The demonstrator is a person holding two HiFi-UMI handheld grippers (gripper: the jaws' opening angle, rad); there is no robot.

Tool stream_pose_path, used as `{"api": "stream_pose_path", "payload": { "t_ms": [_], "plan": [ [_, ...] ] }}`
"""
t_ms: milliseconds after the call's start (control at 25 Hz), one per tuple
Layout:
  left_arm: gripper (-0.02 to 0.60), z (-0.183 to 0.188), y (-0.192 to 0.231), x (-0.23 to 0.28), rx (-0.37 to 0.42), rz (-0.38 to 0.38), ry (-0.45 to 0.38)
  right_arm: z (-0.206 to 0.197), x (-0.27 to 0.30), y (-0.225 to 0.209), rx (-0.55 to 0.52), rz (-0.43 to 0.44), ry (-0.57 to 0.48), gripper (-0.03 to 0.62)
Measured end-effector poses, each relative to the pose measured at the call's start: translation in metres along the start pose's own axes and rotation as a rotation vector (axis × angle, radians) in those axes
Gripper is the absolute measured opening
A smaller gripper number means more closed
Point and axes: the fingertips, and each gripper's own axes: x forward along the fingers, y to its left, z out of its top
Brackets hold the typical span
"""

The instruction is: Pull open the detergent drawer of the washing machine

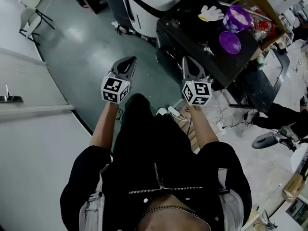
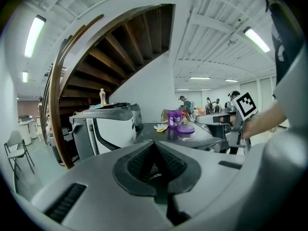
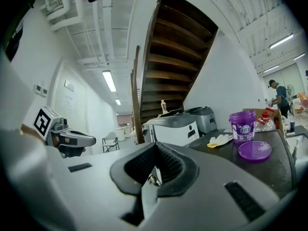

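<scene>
You hold both tongs shut and empty, left tongs [image 1: 130,64] at 11 o'clock, right tongs [image 1: 188,66] at 1, likely because nothing is within reach yet. The one washing machine [image 1: 154,1] stands at 12, well apart; its detergent drawer can't be picked out. On the worktop [image 1: 192,37] at 2: one purple tub [image 1: 237,18], one lid [image 1: 230,42], one glove [image 1: 211,12]

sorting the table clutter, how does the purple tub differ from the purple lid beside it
The purple tub stands upright and tall; the purple lid lies flat, a low disc. The tub carries a pale label; the lid is plain. Both are purple and sit on the dark table.
</scene>
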Motion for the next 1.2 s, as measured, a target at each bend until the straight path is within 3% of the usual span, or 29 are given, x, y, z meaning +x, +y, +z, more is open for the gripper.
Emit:
{"api": "stream_pose_path", "payload": {
  "t_ms": [360,840,1200],
  "plan": [
    [0.015,0.006,0.007,0.049,-0.043,-0.074,-0.011,0.010,0.017,-0.018,-0.034,-0.037,0.026,0.006],
    [0.015,-0.018,0.040,0.150,-0.160,-0.196,0.012,0.010,0.076,-0.038,-0.104,-0.085,0.096,0.006],
    [0.015,-0.068,0.028,0.197,-0.295,-0.295,0.058,-0.004,0.103,-0.054,-0.085,-0.096,0.138,0.006]
  ]
}}
